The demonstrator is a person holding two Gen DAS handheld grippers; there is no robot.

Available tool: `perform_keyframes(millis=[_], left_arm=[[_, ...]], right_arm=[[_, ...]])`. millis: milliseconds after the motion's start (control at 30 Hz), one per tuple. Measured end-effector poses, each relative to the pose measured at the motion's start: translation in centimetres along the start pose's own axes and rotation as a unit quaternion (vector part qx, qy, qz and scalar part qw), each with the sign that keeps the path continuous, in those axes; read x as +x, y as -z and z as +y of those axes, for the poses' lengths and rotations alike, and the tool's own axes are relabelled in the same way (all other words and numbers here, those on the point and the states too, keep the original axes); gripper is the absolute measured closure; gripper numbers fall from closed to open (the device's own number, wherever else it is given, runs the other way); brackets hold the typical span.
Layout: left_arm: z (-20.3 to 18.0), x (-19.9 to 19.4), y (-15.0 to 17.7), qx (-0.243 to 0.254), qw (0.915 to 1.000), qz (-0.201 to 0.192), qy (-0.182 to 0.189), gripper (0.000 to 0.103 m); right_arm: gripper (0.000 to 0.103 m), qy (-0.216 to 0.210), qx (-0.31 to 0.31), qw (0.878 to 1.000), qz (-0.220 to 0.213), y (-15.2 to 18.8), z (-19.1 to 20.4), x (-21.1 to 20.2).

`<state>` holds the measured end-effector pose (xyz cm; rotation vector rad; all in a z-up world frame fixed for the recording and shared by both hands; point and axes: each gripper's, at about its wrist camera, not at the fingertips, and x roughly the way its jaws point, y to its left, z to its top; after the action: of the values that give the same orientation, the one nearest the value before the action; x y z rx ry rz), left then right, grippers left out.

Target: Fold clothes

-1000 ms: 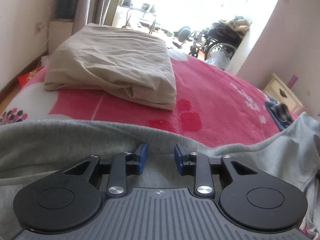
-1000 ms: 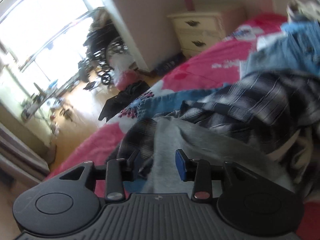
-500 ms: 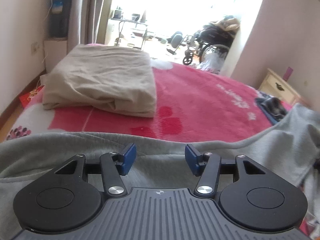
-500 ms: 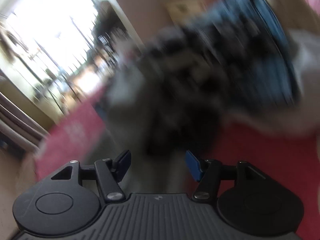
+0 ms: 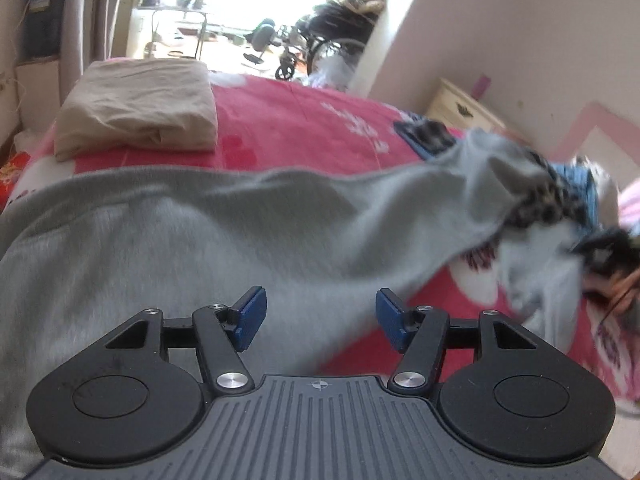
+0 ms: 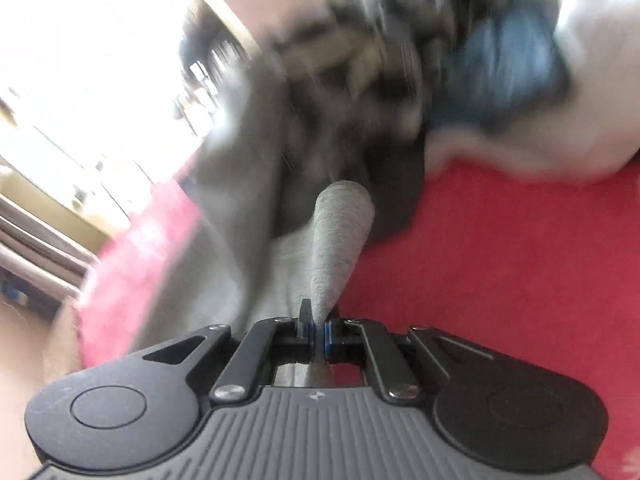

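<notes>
A grey sweatshirt lies spread across the red bedcover, stretching up to the right toward a blurred pile of clothes. My left gripper hangs open just above the grey fabric, nothing between its blue pads. In the right wrist view my right gripper is shut on a fold of the grey sweatshirt, which sticks up between the fingers. Behind it the plaid and blue clothes are smeared by motion.
A folded beige garment sits at the far left of the bed. A cream nightstand stands by the wall at right. A bright doorway with a wheelchair lies beyond the bed.
My right gripper went from open to shut on a fold of the grey sweatshirt, and the sweatshirt is now pulled taut to the right. My left gripper opened wider.
</notes>
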<state>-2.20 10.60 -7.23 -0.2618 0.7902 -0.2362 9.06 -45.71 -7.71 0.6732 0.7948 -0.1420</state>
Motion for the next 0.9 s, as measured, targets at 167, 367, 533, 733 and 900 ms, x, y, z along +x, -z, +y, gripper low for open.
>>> perform_keyframes(millis=[167,367,533,733,900], left_arm=[[1.0,0.0,1.5,-0.009,0.9998,0.020,-0.002,0.042],[1.6,0.5,2.6,-0.007,0.9991,0.040,-0.004,0.042],[0.6,0.6,2.5,0.026,0.9991,0.034,0.004,0.042],[-2.8,4.3,2.8,0.129,0.9893,0.065,-0.021,0.042],[-5.3,7.6,3.1,0.205,0.9735,0.091,-0.045,0.044]], right_arm=[[0.097,0.021,0.011,0.995,-0.101,0.5,-1.6,-10.2],[0.077,0.166,0.060,0.984,-0.038,2.5,-8.4,-10.5],[0.071,0.235,0.144,0.961,-0.016,3.2,-12.7,-10.9],[0.066,0.181,0.106,0.973,-0.093,1.4,-7.6,-12.7],[0.066,0.086,0.041,0.993,-0.063,0.1,-1.1,-7.9]])
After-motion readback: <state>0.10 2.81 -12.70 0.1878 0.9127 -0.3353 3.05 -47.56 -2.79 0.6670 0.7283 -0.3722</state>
